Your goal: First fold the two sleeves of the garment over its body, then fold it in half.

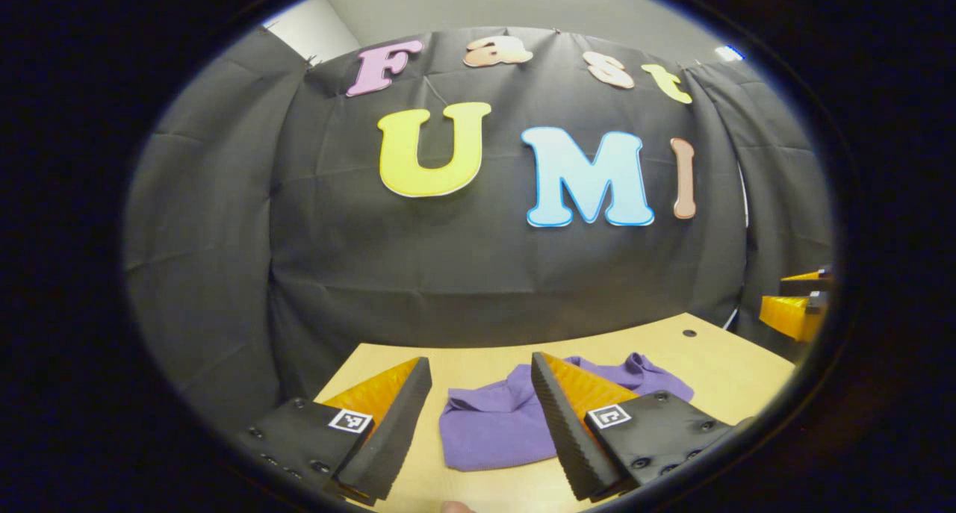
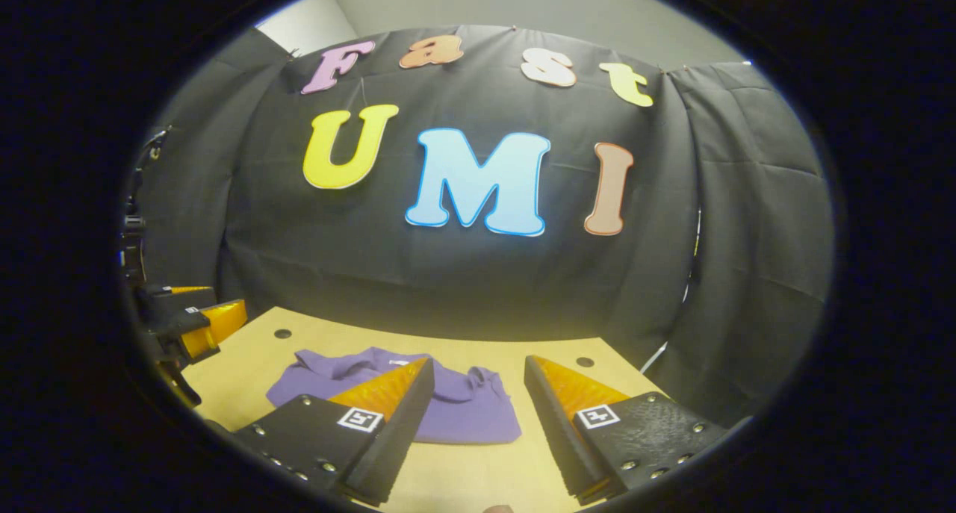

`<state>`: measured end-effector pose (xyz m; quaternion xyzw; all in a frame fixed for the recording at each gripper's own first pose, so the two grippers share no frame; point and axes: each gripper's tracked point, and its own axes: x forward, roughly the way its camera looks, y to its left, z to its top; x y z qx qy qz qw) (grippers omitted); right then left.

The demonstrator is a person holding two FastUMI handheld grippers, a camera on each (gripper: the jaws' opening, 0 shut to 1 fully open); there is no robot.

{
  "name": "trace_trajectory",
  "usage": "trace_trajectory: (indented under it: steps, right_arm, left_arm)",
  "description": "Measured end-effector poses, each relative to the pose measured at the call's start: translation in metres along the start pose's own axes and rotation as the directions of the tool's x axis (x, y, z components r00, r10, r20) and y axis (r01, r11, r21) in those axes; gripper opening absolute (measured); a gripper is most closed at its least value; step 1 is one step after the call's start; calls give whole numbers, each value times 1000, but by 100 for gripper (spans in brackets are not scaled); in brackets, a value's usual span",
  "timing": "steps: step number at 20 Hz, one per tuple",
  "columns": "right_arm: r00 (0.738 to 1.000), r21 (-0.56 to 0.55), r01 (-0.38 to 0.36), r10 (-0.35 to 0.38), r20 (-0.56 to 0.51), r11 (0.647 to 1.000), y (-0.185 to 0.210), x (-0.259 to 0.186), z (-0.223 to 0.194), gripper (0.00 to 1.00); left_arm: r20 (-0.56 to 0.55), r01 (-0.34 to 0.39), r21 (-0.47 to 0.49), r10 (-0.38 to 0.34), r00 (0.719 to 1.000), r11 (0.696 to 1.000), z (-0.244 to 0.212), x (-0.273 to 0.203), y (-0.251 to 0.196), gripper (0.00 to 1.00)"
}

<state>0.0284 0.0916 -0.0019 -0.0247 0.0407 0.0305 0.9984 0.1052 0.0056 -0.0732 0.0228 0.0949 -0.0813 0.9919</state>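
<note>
A purple garment (image 1: 497, 423) lies in a compact folded bundle on the light wooden table (image 1: 717, 371). My left gripper (image 1: 482, 371) hovers open above its near-left part, touching nothing. In the right gripper view the same purple garment (image 2: 463, 412) lies ahead and slightly left, partly hidden behind the left finger. My right gripper (image 2: 478, 371) is open too, held above the table with nothing between its fingers. The other gripper (image 2: 190, 322) shows at the far left of the right gripper view, and the right one (image 1: 799, 304) peeks in at the right edge of the left gripper view.
The table has small round holes (image 2: 282, 333) near its back edge. Black cloth walls (image 1: 463, 274) close the booth behind and on both sides. Bare tabletop (image 2: 463, 476) lies between the garment and the table's near edge.
</note>
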Motion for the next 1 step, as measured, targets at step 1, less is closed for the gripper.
trace_trajectory:
  steps: [1]
  right_arm:
    - [1000, 0, -10, 10, 7, 1000, 0, -4, 2, 80]
  left_arm:
    - [16, -14, 5, 14, 1000, 1000, 6, -6, 1, 91]
